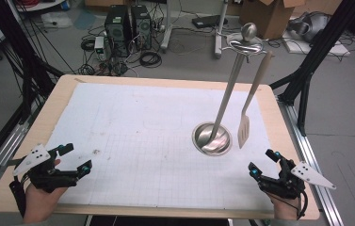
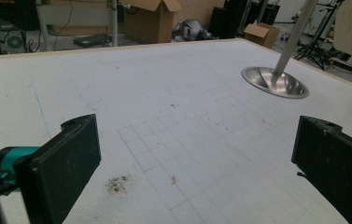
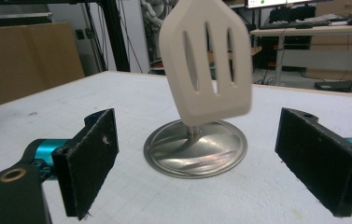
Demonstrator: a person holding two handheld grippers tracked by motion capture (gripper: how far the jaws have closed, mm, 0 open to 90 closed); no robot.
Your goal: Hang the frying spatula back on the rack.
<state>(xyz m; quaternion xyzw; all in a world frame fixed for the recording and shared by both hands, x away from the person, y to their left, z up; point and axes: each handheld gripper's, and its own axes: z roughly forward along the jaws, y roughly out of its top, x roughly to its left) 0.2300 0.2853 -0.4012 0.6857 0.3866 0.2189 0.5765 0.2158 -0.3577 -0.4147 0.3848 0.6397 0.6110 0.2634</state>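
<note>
A steel utensil stand rises from a round base on the right part of the white gridded mat. From its top ring hangs a cream slotted spatula, blade down, just right of the base. My right gripper is low at the table's near right corner, open and empty. In the right gripper view the spatula hangs ahead of and above the jaws, over the base. My left gripper rests at the near left, open and empty. The left gripper view has the base far off.
The mat covers a wooden table with a bare rim all round. A dark smudge marks the mat near the left jaw. Computer towers, cables and cardboard boxes lie on the floor beyond the far edge.
</note>
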